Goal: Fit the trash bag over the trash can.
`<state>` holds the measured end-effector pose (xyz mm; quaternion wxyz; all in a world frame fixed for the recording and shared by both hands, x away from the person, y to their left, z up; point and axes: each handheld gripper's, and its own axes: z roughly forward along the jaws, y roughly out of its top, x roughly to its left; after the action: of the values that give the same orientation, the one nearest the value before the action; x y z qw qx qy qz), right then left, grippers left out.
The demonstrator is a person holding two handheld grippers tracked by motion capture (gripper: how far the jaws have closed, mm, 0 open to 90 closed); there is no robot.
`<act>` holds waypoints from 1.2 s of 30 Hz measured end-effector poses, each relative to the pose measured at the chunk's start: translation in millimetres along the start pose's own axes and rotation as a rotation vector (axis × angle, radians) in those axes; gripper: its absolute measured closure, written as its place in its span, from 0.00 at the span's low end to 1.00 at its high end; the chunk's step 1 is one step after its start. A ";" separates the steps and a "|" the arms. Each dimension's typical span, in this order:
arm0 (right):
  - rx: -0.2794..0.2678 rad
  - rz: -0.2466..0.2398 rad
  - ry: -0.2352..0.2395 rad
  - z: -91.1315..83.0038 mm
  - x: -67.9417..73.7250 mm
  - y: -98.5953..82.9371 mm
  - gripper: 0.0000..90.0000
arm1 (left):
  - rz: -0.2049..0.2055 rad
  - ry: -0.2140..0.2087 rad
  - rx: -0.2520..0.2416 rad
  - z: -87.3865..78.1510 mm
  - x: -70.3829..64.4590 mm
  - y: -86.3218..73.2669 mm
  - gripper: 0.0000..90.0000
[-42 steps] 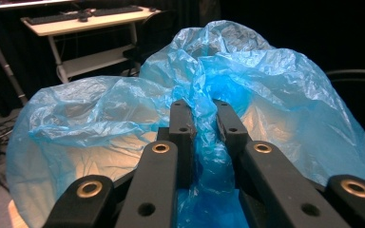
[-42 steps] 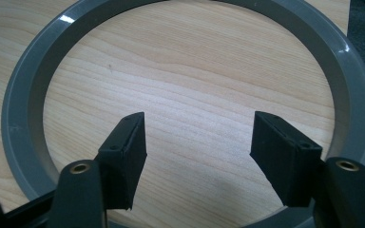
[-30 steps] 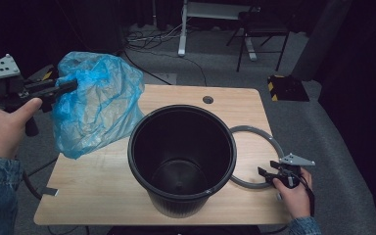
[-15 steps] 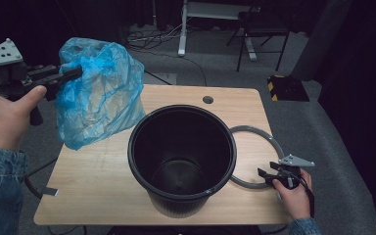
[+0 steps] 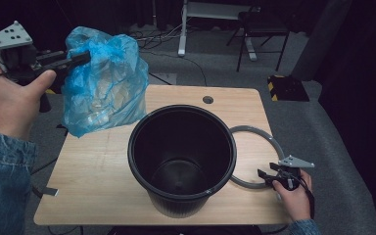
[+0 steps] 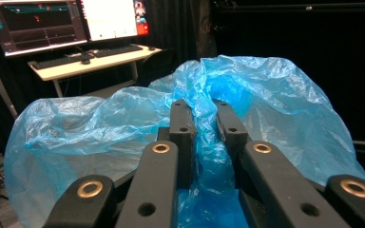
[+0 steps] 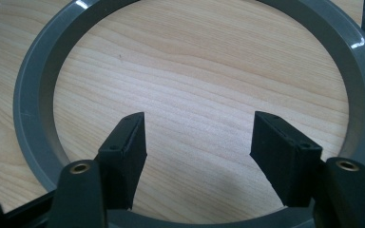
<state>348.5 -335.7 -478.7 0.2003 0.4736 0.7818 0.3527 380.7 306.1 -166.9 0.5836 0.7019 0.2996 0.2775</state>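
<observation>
Above the desk [image 5: 103, 161], left of the black bin [image 5: 182, 156], our left gripper [image 6: 204, 118] clamps the blue bag [image 5: 103, 83] aloft (presumably to line it); right gripper [image 7: 197, 142] waits, jaws apart, over the grey ring [image 7: 33, 95].

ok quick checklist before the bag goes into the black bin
1. Left gripper shut on the blue bag: ok.
2. Bag lifted off the table: ok.
3. Black bin upright, nothing inside: ok.
4. Bag over the bin mouth: not ok, it hangs to the left of it.
5. Right gripper open over the grey ring, gripping nothing: ok.
6. Which end of the bag is open: cannot tell.
</observation>
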 end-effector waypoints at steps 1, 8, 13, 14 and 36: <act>0.002 -0.001 0.000 0.1 0.2 -0.4 0.41 | 0.001 0.003 0.000 2.0 0.2 0.8 0.90; 0.003 -0.002 0.000 -1.5 1.2 -2.8 0.41 | -0.011 0.020 0.011 18.2 3.0 -1.5 0.90; 0.004 -0.001 -0.002 -2.6 1.4 -3.6 0.41 | -0.059 -0.031 -0.028 25.9 -2.3 0.4 0.90; 0.004 -0.001 -0.002 -2.7 1.6 -3.8 0.41 | -0.056 -0.042 -0.030 27.2 -5.0 1.3 0.90; 0.006 -0.003 0.003 -2.6 1.5 -5.0 0.41 | -0.028 -0.322 -0.039 41.4 -89.5 21.5 0.90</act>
<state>343.1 -336.8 -480.6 0.1983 0.4727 0.7837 0.3508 353.7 209.5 -156.1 0.6412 0.7217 0.2065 0.1591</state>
